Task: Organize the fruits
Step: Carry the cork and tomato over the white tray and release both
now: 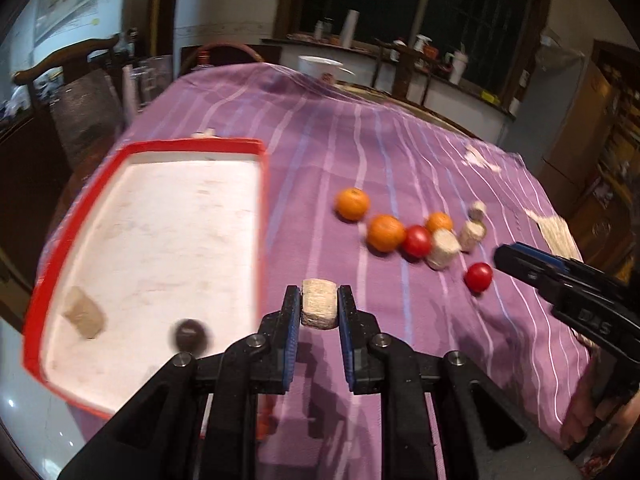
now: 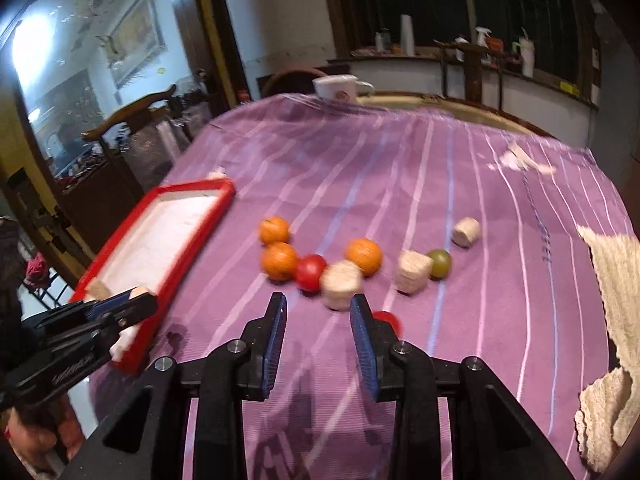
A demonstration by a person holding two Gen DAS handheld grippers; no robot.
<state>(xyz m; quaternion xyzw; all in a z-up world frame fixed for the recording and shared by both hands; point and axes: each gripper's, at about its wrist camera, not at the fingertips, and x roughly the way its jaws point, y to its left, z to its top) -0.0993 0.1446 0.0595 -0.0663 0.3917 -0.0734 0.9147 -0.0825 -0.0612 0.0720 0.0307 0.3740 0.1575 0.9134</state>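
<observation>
Dim indoor light, motion blur throughout (worst on tray (image 1: 262,200)), fisheye-bent edges, dark vignetted corners

Right claw (image 2: 318,312) gapes above perhaps-blurred fruits (image 2: 362,256).

Tray to the left, fruit to the right on the bench

The tray (image 1: 256,240) lies on the cloth (image 1: 360,152), holding a block (image 1: 85,318) and a round fruit (image 1: 191,335). Right of it, oranges (image 1: 352,203), tomatoes (image 1: 417,241) and blocks (image 1: 442,249) cluster together; a cup (image 1: 320,67) stands behind.
</observation>
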